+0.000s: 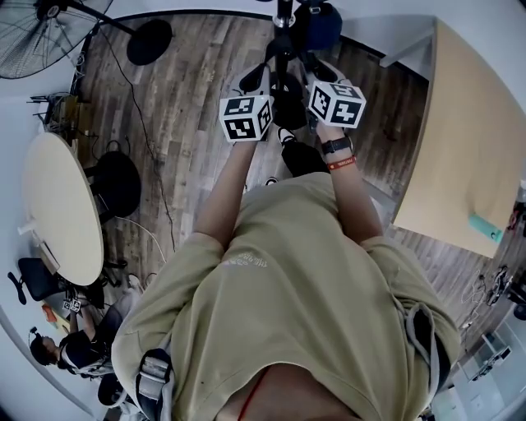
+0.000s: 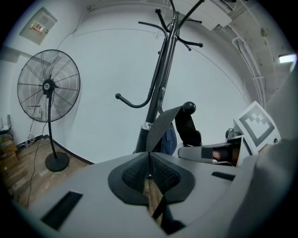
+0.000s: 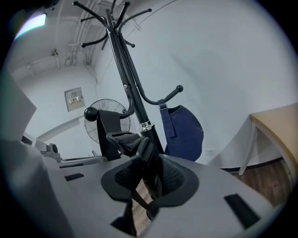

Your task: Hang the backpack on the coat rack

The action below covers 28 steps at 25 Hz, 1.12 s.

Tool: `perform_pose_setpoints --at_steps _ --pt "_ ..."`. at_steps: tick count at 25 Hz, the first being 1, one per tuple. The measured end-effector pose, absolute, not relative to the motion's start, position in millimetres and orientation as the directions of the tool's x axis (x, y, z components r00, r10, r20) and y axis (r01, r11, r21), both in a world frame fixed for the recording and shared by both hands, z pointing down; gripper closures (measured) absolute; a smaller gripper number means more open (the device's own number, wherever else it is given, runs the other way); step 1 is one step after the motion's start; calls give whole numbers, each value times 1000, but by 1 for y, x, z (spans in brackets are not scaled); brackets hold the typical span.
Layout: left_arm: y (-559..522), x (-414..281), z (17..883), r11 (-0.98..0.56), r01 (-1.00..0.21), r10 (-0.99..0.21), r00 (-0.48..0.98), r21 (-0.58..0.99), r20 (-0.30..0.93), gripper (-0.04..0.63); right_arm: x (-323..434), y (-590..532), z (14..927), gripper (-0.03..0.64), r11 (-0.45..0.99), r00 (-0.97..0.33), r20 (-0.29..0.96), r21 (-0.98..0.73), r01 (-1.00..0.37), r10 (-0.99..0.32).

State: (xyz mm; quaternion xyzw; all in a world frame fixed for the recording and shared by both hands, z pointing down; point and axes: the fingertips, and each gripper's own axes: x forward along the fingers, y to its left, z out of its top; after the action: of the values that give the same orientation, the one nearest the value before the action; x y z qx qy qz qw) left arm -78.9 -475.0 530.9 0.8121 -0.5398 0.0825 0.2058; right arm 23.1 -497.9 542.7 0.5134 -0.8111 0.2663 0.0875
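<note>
The black coat rack (image 2: 158, 83) stands straight ahead against the white wall. A dark blue backpack (image 3: 184, 132) hangs behind its pole, seen from above in the head view (image 1: 319, 25). My left gripper (image 2: 149, 155) is shut on a grey webbing strap (image 2: 160, 126) that runs up to a ball-tipped hook (image 2: 188, 108). My right gripper (image 3: 146, 160) is shut on a thick black padded strap with a buckle (image 3: 135, 146), which leads to a ball-tipped hook (image 3: 91, 113). In the head view both grippers (image 1: 255, 80) (image 1: 325, 76) are held side by side at the rack.
A pedestal fan (image 2: 48, 86) stands left of the rack. A round table (image 1: 62, 205) and a black chair (image 1: 115, 182) are at the left. A wooden table (image 1: 472, 131) is close on the right. A person sits at the lower left (image 1: 74, 349).
</note>
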Motion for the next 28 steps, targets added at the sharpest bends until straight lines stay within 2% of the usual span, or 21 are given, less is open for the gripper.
perform_pose_setpoints --at_steps 7,15,21,28 --pt "-467 -65 539 -406 -874 -804 481 267 350 569 8 -491 554 505 379 -515 424 -367 -850 -745" --pt "-457 -61 538 -418 -886 -803 463 200 374 569 0 -481 555 476 413 -546 422 -369 -833 -724" --pt "-445 -63 546 -411 -896 -803 444 171 398 569 4 -468 562 468 404 -541 439 -371 -836 -717" --pt "-428 -70 523 -405 -896 -828 444 183 341 569 18 -447 547 469 377 -508 410 -360 -853 -757"
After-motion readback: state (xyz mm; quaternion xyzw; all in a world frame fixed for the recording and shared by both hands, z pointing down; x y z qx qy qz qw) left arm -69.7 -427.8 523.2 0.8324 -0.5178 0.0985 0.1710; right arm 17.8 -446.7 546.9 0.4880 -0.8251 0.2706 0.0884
